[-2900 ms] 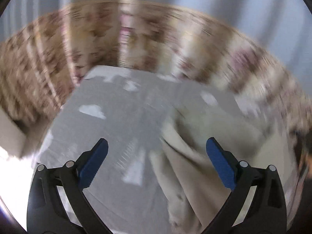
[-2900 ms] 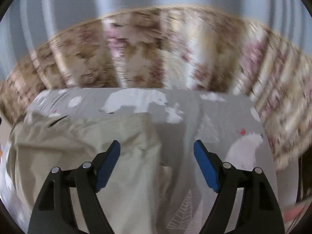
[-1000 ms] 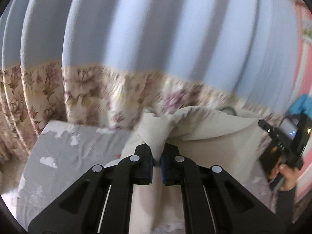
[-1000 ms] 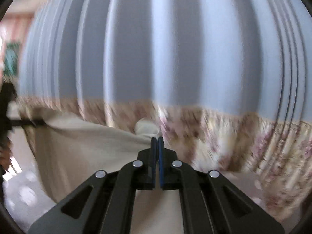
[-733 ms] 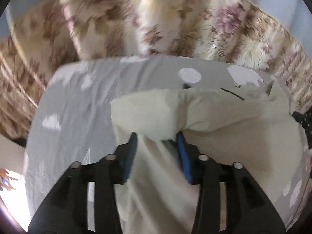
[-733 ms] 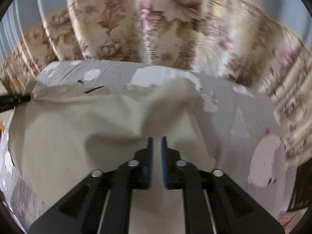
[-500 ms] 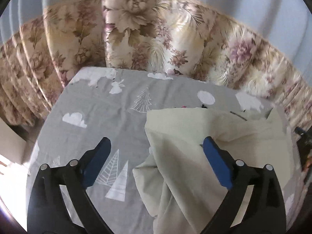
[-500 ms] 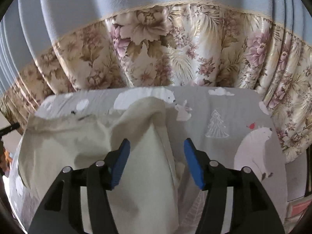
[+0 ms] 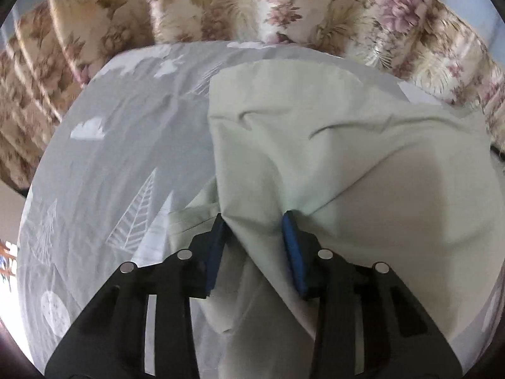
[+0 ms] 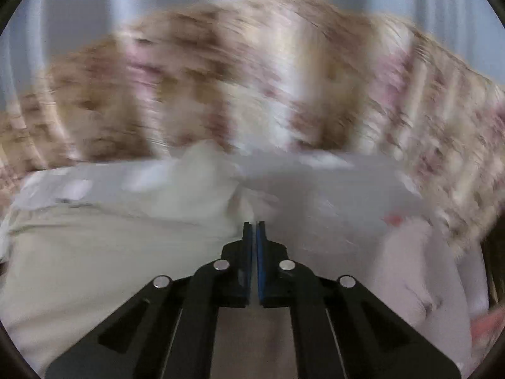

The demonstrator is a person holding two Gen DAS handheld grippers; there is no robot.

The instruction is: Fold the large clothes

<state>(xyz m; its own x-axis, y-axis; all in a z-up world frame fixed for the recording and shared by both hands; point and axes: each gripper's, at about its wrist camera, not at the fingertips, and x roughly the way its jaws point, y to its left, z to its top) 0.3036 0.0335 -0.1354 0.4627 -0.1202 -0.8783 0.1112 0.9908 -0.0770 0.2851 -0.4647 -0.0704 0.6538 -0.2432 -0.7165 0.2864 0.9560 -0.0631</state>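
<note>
The garment (image 9: pixel 331 158) is a large, plain piece of pale beige-green cloth, loosely rumpled and partly doubled over on itself. In the left wrist view it fills the picture from about 12 o'clock round to 5 o'clock, its upper edge curving near 1 o'clock, with long soft creases running toward a gathered ridge at the centre. A flatter hemmed layer shows beneath at 8 o'clock. In the blurred right wrist view it (image 10: pixel 104 252) spreads from 9 to 7 o'clock.
</note>
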